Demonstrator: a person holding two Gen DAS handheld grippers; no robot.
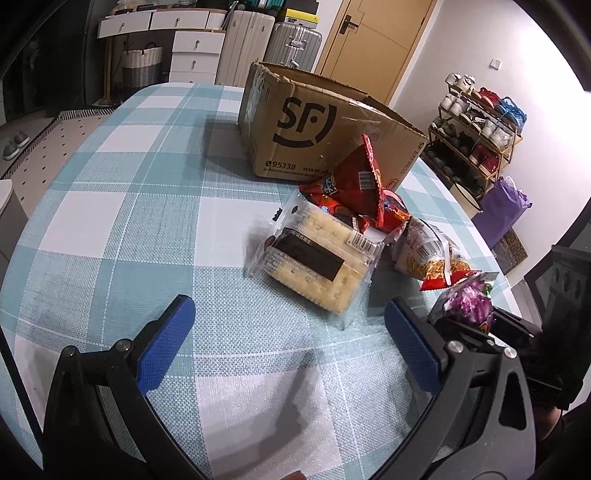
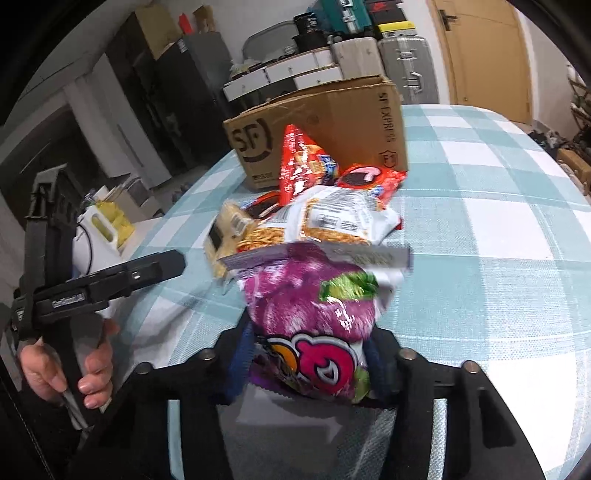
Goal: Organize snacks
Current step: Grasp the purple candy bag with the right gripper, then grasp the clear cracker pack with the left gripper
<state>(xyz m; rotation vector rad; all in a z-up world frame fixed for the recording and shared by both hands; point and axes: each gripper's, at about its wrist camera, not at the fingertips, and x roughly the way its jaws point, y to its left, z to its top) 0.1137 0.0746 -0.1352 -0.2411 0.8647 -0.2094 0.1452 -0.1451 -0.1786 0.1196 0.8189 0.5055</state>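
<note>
right hand-held gripper point(image 2: 308, 363) clamps purple snack bag point(image 2: 314, 314)
left hand-held gripper point(image 1: 290, 345) spread wide, holding nothing, above counter point(image 1: 129, 221) near cracker pack point(image 1: 314, 258).

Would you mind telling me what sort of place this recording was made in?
Most likely a lived-in home, perhaps a dining or entry area: a table with a checked cloth, a shoe rack by the wall, and suitcases beside a wooden door.

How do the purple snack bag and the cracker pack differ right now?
The purple snack bag is clamped in the right gripper; the cracker pack lies free on the checked tablecloth. The bag is opaque and puffy, while the pack is clear and flat, showing pale crackers. The open left gripper faces the pack. Both are sealed snacks outside the cardboard box.
</note>
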